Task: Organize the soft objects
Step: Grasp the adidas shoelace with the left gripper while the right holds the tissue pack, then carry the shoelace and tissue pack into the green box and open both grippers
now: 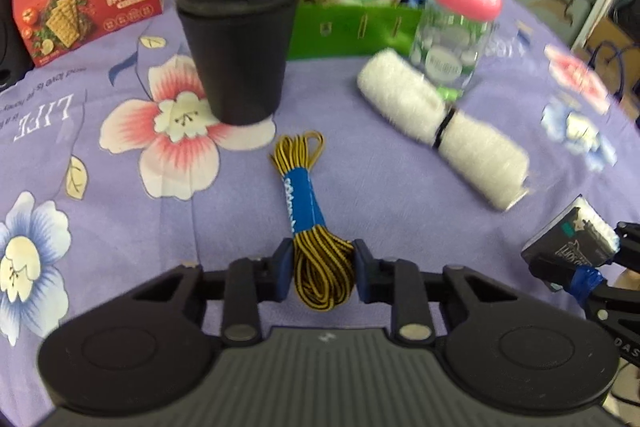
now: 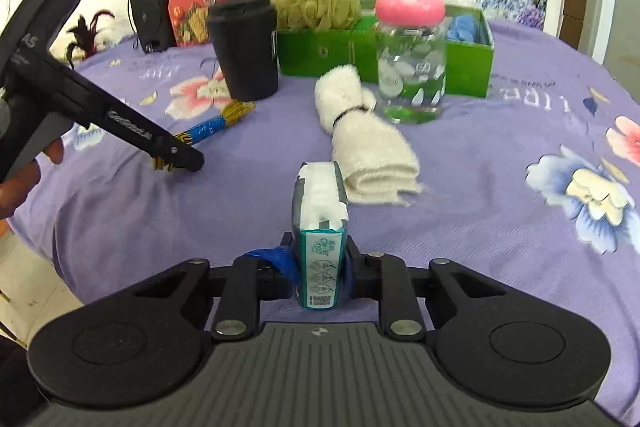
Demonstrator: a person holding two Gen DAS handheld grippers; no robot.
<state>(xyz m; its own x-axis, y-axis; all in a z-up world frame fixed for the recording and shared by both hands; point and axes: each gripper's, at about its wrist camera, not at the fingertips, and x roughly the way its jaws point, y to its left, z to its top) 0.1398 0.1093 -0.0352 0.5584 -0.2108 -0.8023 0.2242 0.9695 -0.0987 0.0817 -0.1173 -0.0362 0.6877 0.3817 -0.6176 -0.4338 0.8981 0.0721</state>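
Note:
My left gripper (image 1: 323,263) is shut on the near end of a yellow-and-black lace bundle (image 1: 310,211) with a blue paper band; the right wrist view shows the same lace bundle (image 2: 216,125) under that gripper. My right gripper (image 2: 318,259) is shut on a teal-and-white tissue pack (image 2: 320,223), held on edge; the tissue pack (image 1: 576,239) also shows at the right of the left wrist view. A rolled white towel (image 2: 360,143) tied with a black band lies on the purple cloth just beyond it. A green box (image 2: 468,63) at the back holds an olive bath pouf (image 2: 318,1) and blue items.
A black lidded cup (image 1: 240,43) stands behind the laces. A clear jar with a pink lid (image 2: 412,59) stands before the green box. A red cracker box (image 1: 86,11) and a black speaker (image 2: 154,7) sit far left. The table edge drops away at the left.

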